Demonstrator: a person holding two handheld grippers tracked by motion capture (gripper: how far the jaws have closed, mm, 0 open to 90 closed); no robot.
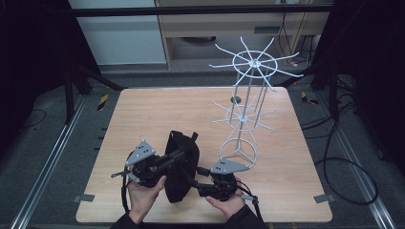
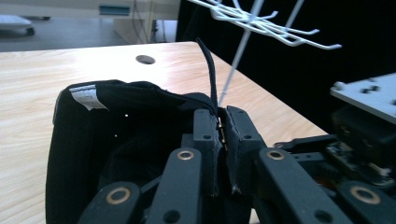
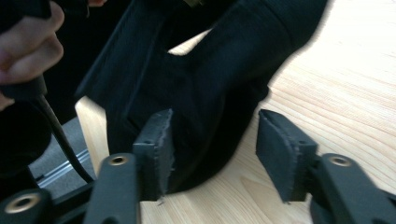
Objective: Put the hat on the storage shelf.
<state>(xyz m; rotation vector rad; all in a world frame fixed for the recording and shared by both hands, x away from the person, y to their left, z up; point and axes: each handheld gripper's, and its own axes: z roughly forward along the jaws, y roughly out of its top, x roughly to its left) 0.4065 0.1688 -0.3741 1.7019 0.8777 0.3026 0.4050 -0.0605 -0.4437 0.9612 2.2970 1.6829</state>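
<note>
Lifting black bag (image 1: 181, 164) with left gripper (image 2: 223, 135) clamped on its rim; right gripper (image 3: 215, 156), jaws parted and empty beside it, probably gripping next.

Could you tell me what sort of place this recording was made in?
Probably a lab recording booth: a wooden table ringed by black curtains, floor rails and loose cables beside it.

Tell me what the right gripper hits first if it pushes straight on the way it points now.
Most likely the black bag: it hangs right ahead of the right gripper, whose jaws stand open with nothing between them. Depth is hard to judge.
</note>
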